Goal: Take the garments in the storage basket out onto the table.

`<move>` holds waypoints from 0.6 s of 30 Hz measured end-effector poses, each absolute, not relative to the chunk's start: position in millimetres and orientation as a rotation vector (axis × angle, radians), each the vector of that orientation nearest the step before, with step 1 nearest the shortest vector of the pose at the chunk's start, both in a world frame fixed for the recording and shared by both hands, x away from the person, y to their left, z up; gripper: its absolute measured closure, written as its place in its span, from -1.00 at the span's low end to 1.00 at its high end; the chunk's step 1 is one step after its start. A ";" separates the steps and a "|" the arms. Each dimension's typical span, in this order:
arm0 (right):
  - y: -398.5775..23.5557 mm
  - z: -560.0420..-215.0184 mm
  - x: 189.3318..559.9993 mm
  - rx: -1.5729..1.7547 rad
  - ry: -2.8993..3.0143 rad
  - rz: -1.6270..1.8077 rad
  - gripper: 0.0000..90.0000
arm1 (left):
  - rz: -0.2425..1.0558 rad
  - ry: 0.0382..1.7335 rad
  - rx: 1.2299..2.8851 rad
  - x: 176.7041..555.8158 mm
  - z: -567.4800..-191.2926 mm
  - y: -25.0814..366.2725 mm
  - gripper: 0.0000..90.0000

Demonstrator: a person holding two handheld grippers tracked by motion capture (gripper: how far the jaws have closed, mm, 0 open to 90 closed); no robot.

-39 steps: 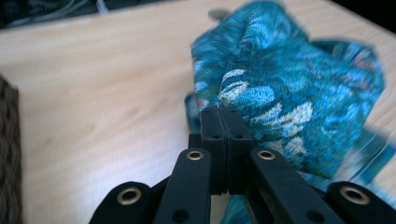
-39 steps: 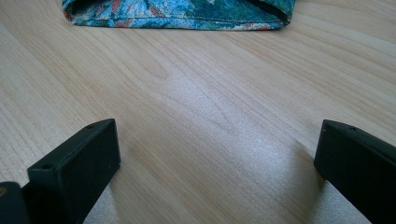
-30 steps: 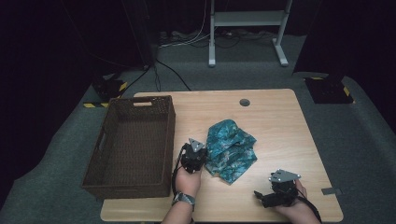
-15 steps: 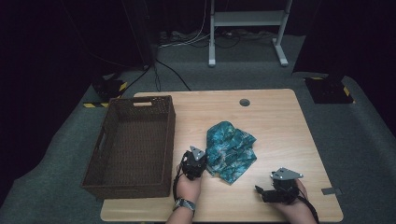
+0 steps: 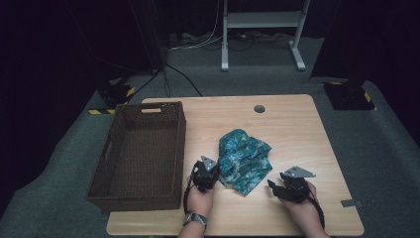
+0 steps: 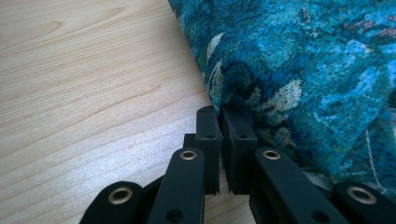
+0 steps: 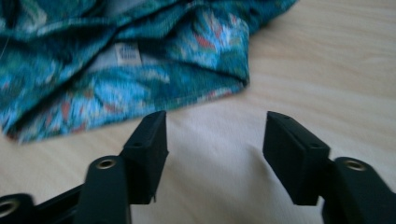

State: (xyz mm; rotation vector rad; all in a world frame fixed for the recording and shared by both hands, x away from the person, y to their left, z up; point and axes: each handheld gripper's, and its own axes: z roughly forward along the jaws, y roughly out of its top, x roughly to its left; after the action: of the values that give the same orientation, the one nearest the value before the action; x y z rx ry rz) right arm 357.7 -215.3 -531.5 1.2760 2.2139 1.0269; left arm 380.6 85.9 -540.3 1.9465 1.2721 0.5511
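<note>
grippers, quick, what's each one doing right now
Left gripper: shut on the edge of the teal cloth.
Right gripper: open, nothing between its jaws, which have just been closing; the cloth lies just ahead.

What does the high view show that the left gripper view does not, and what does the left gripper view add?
High view alone: the wicker basket left of the teal cloth, and the right gripper, its jaws just closing with nothing between them, short of the cloth. Left gripper view alone: the left gripper pinching the cloth's edge, with the weave up close. Both: the cloth, the left gripper and the wooden table.
</note>
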 end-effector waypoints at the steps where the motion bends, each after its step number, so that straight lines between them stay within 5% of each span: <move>1: -211.5 -531.4 360.4 1.276 2.207 1.026 -0.02 | 0.549 1.272 1.946 380.6 -540.3 86.0 0.90; 14: -169.2 -536.7 359.9 1.304 2.230 1.067 0.02 | 0.535 1.271 1.942 381.1 -540.4 86.7 0.94; 18: -162.5 -536.9 359.1 1.249 2.244 1.038 0.48 | 0.525 1.271 1.936 381.5 -540.5 87.4 0.94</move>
State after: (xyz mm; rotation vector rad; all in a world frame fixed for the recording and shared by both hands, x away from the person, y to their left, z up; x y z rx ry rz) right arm 359.1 -162.5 -536.9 1.2491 2.2443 1.0384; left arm 381.5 87.4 -540.5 1.9362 1.2714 0.5254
